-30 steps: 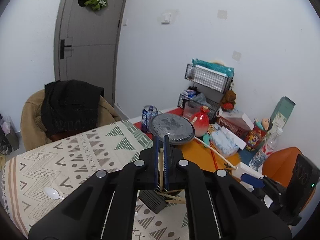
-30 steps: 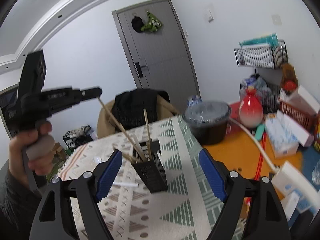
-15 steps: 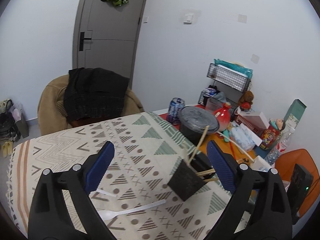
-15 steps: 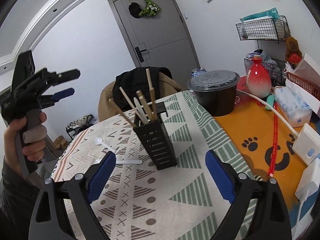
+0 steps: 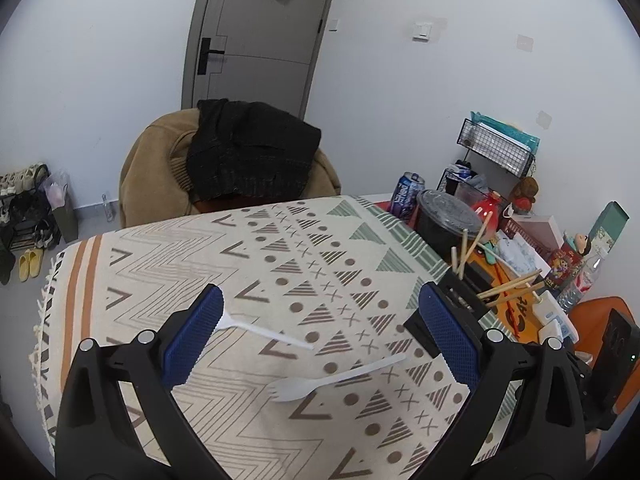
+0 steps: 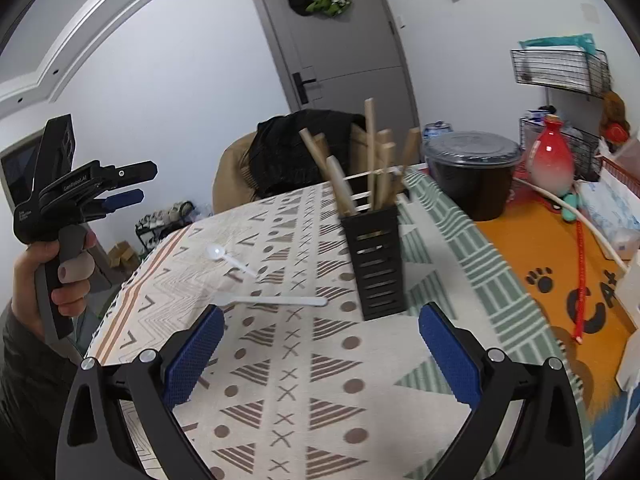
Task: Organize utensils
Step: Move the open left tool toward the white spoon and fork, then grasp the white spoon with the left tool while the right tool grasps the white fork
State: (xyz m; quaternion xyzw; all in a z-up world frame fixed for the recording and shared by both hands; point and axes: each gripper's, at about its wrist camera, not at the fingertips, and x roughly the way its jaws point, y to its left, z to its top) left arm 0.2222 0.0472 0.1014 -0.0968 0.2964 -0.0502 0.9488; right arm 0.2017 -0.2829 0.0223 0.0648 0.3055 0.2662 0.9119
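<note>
A second ago the left gripper (image 5: 318, 338) was clenching a wooden stick over the black holder (image 6: 376, 262); now it is opening, holding nothing, above a white plastic fork (image 5: 332, 378) lying low in the frame, its tines pointing lower left. The right gripper (image 6: 320, 354) is also opening, empty. The chopsticks (image 6: 374, 172) are leaning out of the holder.

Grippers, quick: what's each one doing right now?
Left gripper: jaws opening, holding nothing; fork lies below it.
Right gripper: jaws opening, holding nothing.
</note>
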